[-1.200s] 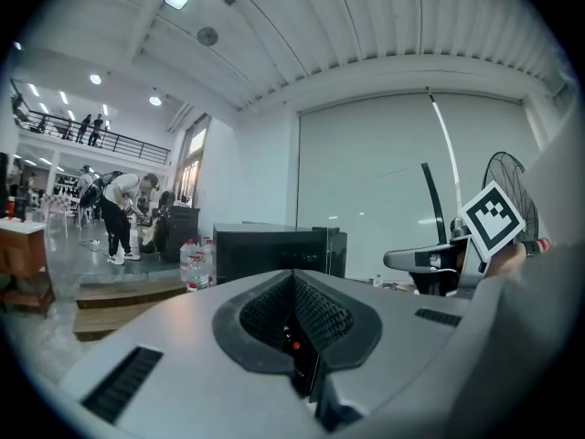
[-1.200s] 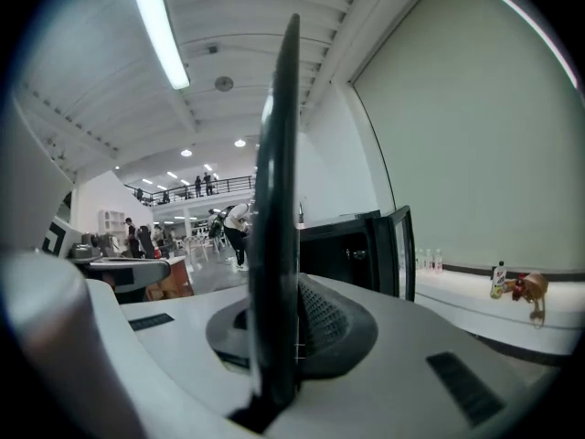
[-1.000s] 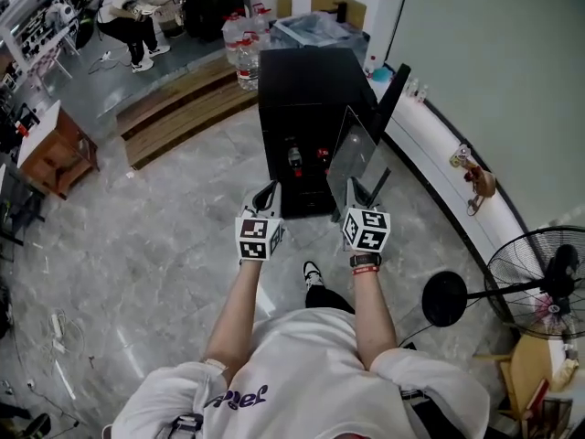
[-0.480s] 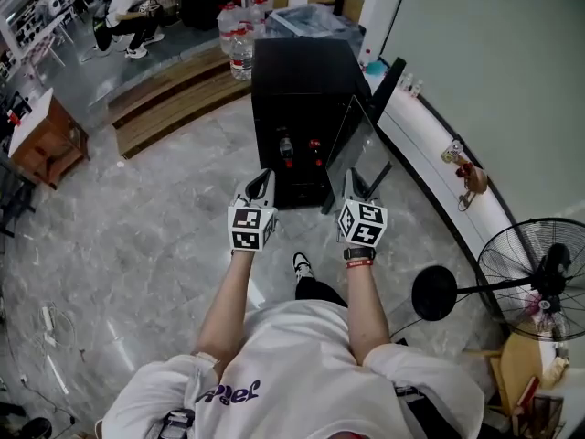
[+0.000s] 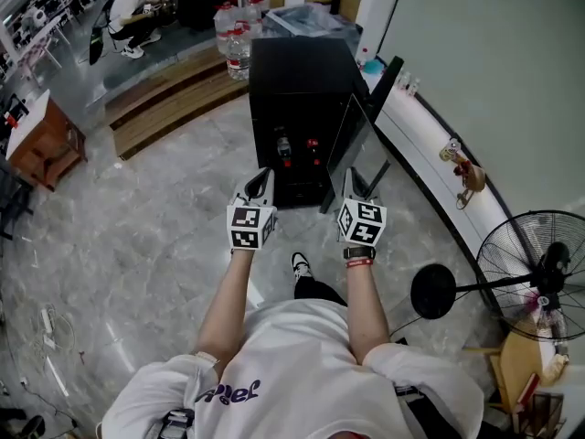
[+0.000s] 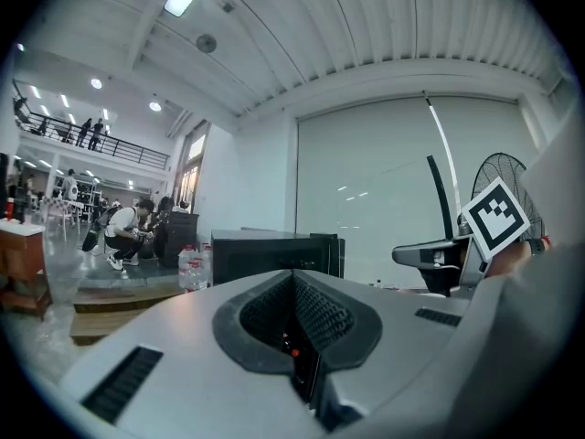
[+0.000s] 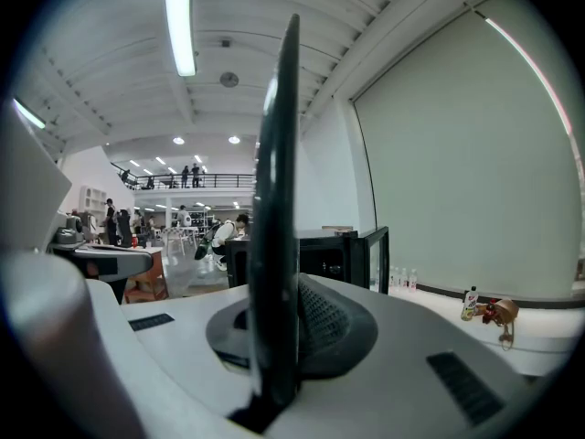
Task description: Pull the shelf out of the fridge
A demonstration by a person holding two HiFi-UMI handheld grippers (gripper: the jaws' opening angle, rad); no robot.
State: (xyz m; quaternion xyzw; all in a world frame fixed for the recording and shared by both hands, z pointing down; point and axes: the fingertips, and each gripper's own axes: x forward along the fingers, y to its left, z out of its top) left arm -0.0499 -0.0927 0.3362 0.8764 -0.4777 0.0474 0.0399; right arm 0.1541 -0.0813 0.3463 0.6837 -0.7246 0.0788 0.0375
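Both pressed together and empty: left gripper [image 5: 263, 179], right gripper [image 5: 353, 179]. Fridge [image 5: 297, 80] stands open at twelve o'clock, its shelf lost in the dark interior. I'd move closer, spread one gripper, then pinch the shelf's front edge squarely.

Bright even indoor light, ceiling tube lamps [image 7: 180, 26], fisheye bending at edges, dark vignetted corners

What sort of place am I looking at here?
Probably a large workshop or lab hall: a high ribbed ceiling, an upper balcony walkway, and a small black fridge standing on grey polished floor.
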